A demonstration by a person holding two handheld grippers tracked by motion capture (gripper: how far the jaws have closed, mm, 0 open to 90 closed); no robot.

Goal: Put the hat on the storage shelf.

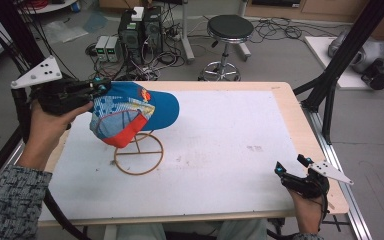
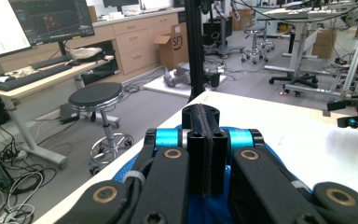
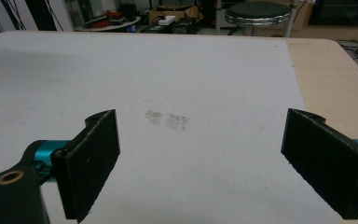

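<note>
Left tongs (image 1: pixel 101 86) clamped on cap (image 1: pixel 145 107) (blue)

- The left gripper (image 1: pixel 100 89) is black, with a grey three-cornered plate on top. The plate has small dark dots on it.
- In the left gripper view its arms are thick and black, with round brass-coloured rings and shiny blue tubes near the tips.
- The right gripper (image 1: pixel 291 165) is black too, with small blue bits and its own grey plate.
- In the right gripper view its pads (image 3: pixel 93 161) are flat, dark and a bit rough.
- A black cable hangs from each gripper.
- The person wears a sleeve (image 1: pixel 7 202) with a speckled grey and white pattern, maybe knitted.
- Pale greenish trousers show at the bottom of the high view.
</note>
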